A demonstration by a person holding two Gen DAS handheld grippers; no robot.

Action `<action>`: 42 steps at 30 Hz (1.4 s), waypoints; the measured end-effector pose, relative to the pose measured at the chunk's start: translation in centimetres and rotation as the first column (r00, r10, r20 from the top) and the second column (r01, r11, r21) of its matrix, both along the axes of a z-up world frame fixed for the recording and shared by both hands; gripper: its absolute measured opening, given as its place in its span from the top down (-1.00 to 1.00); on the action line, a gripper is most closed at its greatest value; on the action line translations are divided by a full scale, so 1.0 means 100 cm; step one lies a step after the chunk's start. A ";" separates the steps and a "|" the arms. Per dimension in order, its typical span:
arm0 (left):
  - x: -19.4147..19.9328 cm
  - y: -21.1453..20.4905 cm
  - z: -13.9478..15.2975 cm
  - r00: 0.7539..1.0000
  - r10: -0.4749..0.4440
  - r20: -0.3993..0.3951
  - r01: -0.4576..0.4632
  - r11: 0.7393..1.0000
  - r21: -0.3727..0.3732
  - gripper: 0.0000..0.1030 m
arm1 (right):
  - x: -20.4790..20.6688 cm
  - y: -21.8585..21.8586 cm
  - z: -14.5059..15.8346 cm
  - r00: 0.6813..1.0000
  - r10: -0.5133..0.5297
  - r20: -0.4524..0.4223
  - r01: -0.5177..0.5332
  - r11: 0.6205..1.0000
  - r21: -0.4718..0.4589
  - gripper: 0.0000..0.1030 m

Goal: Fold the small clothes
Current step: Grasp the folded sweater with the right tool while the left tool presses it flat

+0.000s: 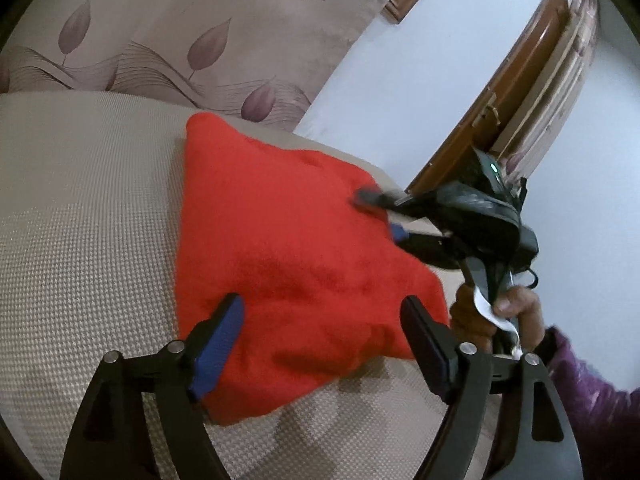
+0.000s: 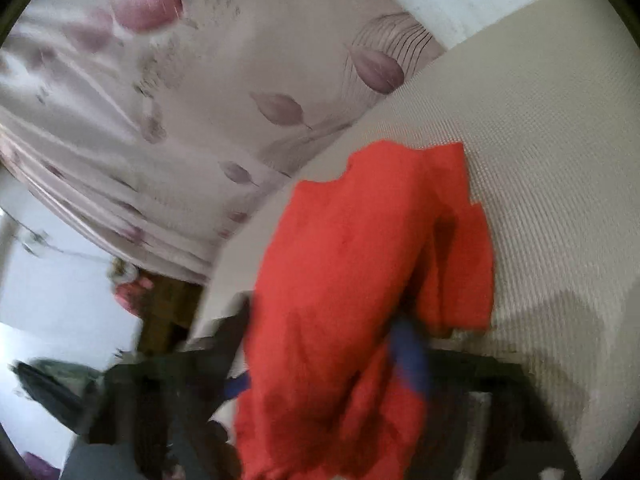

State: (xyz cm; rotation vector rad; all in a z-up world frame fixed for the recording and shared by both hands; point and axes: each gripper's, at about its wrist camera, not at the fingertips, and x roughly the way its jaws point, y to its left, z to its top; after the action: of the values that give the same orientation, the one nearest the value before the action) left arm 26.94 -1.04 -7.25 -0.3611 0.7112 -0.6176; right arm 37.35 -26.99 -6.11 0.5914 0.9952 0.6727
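Observation:
A red garment (image 1: 288, 240) lies bunched in a rough diamond on the beige woven surface (image 1: 88, 216). My left gripper (image 1: 322, 304) stands open over its near corner, one finger on each side and neither pad pressing it. At the garment's right edge, my right gripper (image 1: 382, 216) is shut on the cloth, held by a person's hand (image 1: 516, 308). The right wrist view is blurred: the red garment (image 2: 360, 280) drapes over the fingers, and only one blue pad (image 2: 412, 360) shows through.
A curtain (image 1: 180, 40) with purple leaves hangs behind the surface. A white wall (image 1: 420, 60) and a brown wooden frame (image 1: 480, 120) are at the right. A purple sleeve (image 1: 592, 400) is at the lower right. Beige surface (image 2: 540, 140) spreads right of the garment.

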 end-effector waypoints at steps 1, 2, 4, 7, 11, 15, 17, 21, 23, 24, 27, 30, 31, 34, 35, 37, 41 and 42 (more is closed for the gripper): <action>-0.002 -0.002 0.000 1.000 0.003 0.003 -0.003 1.000 0.017 -0.69 | 0.004 0.006 0.001 1.000 0.013 0.000 -0.013 0.999 -0.039 0.72; -0.003 -0.005 0.001 1.000 0.007 0.007 -0.007 0.999 0.039 -0.70 | 0.009 0.012 0.003 1.000 0.031 0.006 -0.030 0.996 -0.084 0.77; -0.007 -0.013 0.004 1.000 0.002 0.023 -0.003 0.997 0.078 -0.74 | 0.017 0.015 0.022 0.997 0.048 0.063 -0.037 0.986 -0.160 0.81; -0.009 -0.022 0.004 0.999 -0.020 0.025 0.017 0.993 0.120 -0.82 | 0.029 0.004 0.049 0.986 0.077 0.148 -0.049 0.982 -0.181 0.83; -0.011 -0.026 0.003 0.999 -0.030 0.026 0.026 0.990 0.141 -0.82 | 0.041 -0.009 0.023 0.993 0.075 0.088 -0.050 0.966 -0.252 0.84; -0.010 -0.023 0.003 0.999 -0.031 0.027 0.027 0.991 0.129 -0.82 | 0.036 -0.032 -0.011 0.999 0.007 0.035 -0.002 0.991 -0.137 0.85; -0.011 -0.024 0.002 0.999 -0.033 0.028 0.029 0.991 0.134 -0.82 | 0.033 -0.035 -0.011 0.999 -0.010 0.048 0.016 0.993 -0.119 0.85; -0.013 -0.020 0.000 0.999 -0.024 0.024 0.021 0.992 0.127 -0.82 | 0.020 -0.049 0.008 0.994 -0.075 0.079 0.076 0.997 -0.007 0.70; -0.012 -0.018 0.002 0.999 -0.017 0.027 0.013 0.993 0.114 -0.82 | 0.000 -0.055 0.023 0.990 -0.083 0.114 0.079 0.996 0.042 0.62; -0.012 -0.018 0.002 0.999 -0.015 0.028 0.011 0.994 0.111 -0.82 | -0.015 -0.057 0.029 0.988 -0.075 0.136 0.067 0.996 0.061 0.55; -0.013 -0.018 0.002 0.999 -0.019 0.033 0.015 0.994 0.108 -0.82 | -0.060 -0.047 0.040 0.983 -0.011 0.182 0.008 1.000 0.021 -0.09; -0.013 -0.020 0.003 0.999 -0.017 0.034 0.013 0.993 0.119 -0.82 | -0.090 -0.021 0.034 0.978 0.071 0.195 -0.051 0.993 -0.105 -0.21; -0.013 -0.020 0.003 0.999 -0.015 0.036 0.011 0.993 0.120 -0.82 | -0.094 -0.013 0.028 0.977 0.100 0.190 -0.074 0.988 -0.135 -0.17; -0.016 -0.017 0.001 1.000 0.007 0.028 -0.010 0.993 0.121 -0.82 | -0.091 0.010 0.003 0.983 0.154 0.100 -0.127 0.962 -0.241 0.84; -0.016 -0.015 0.001 1.000 0.014 0.023 -0.017 0.993 0.118 -0.82 | -0.090 0.008 -0.001 0.986 0.141 0.087 -0.117 0.964 -0.237 0.89; -0.019 -0.009 0.000 0.999 0.031 0.016 -0.032 0.994 0.106 -0.82 | -0.089 -0.006 0.004 0.990 0.107 0.096 -0.084 0.973 -0.217 0.92; -0.022 0.000 -0.004 0.999 0.044 -0.011 -0.043 0.996 0.079 -0.82 | -0.091 -0.040 0.010 0.995 0.052 0.088 -0.035 0.982 -0.183 0.93; -0.022 0.000 -0.004 0.999 0.044 -0.011 -0.043 0.996 0.075 -0.82 | -0.092 -0.038 0.002 0.996 0.066 0.060 -0.053 0.977 -0.205 0.93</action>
State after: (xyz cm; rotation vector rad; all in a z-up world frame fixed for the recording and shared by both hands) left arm 24.75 -1.03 -7.69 -0.3109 0.7345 -0.5467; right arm 28.17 -30.82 -5.92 0.3585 1.0081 0.6303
